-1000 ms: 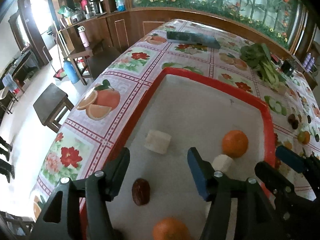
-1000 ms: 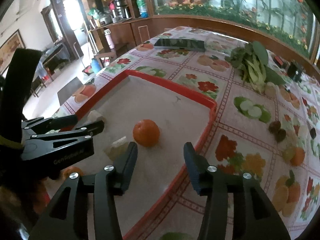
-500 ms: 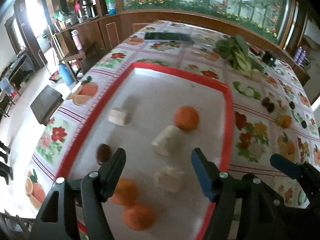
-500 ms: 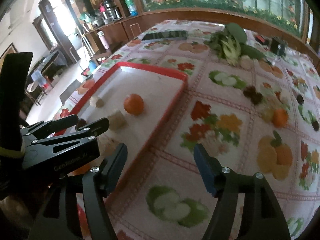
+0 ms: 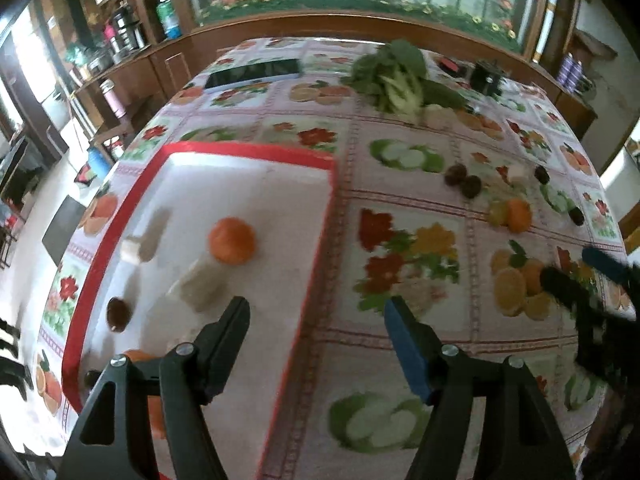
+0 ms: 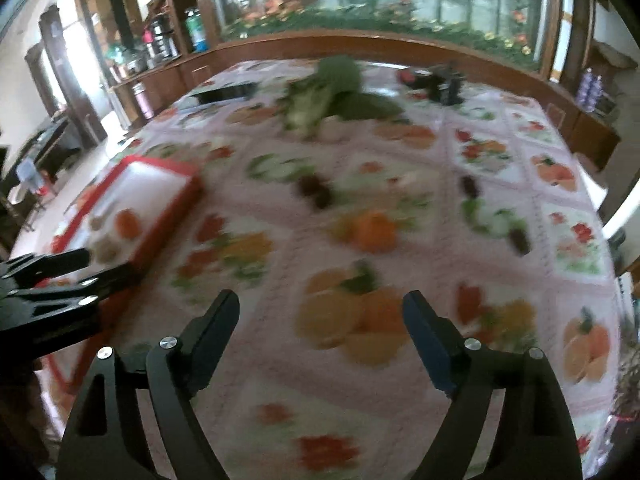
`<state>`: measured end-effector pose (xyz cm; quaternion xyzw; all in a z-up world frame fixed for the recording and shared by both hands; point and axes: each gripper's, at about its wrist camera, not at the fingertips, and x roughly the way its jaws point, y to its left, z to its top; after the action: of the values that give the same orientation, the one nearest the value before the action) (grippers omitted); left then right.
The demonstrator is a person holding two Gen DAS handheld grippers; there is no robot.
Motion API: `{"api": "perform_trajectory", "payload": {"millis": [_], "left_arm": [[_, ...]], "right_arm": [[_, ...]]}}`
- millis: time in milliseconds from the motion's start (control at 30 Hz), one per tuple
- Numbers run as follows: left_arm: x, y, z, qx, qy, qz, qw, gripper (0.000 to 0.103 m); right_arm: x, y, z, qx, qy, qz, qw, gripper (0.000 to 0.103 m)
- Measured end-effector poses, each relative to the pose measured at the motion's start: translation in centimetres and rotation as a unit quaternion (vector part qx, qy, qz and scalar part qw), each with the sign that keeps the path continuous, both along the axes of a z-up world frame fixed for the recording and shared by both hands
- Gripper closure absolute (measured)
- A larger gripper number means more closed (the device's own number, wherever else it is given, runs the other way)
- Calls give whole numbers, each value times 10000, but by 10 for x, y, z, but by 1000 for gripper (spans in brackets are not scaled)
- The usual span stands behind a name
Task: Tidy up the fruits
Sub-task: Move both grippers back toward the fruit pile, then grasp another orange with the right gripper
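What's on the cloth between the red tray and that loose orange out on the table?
Only printed tablecloth lies between the red tray and the loose orange; the left wrist view shows it clearest.

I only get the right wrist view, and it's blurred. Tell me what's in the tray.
Observer: The tray holds an orange, pale chunks and a dark fruit near its left rim.
Operator: Check the near corner too.
Observer: A second orange shows there, partly hidden behind the left gripper.
Operator: Give me that gripper's state.
Observer: Open and empty. One finger is over the tray, the other over the tablecloth, so the fingers straddle the tray's right rim.
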<state>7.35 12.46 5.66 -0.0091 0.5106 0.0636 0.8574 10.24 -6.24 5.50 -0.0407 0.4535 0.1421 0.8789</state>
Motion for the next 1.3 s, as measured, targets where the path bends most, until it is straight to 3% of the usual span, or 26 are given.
{"api": "perform_trajectory", "payload": {"millis": [333, 467, 700, 1067, 1167, 1300], "left_arm": [[36, -41, -8, 302, 73, -272, 9991, 30], [47, -57, -16, 321, 165, -312, 9989, 30], [66, -73, -26, 189, 279, -197, 9992, 30], [90, -102, -33, -222, 179, -112, 9995, 30], [94, -104, -28, -301, -146, 148, 9993, 31], [99, -109, -25, -363, -250, 311, 9985, 34]], "right_arm": [[56, -26, -31, 426, 219, 223, 9986, 21], [66, -28, -39, 756, 423, 355, 9956, 44], [70, -13, -40, 485, 238, 920, 9943, 70], [45, -53, -30, 316, -134, 858, 9957, 70], [39, -61, -31, 312, -157, 855, 9957, 70], [38, -67, -34, 358, -122, 842, 9957, 70]]}}
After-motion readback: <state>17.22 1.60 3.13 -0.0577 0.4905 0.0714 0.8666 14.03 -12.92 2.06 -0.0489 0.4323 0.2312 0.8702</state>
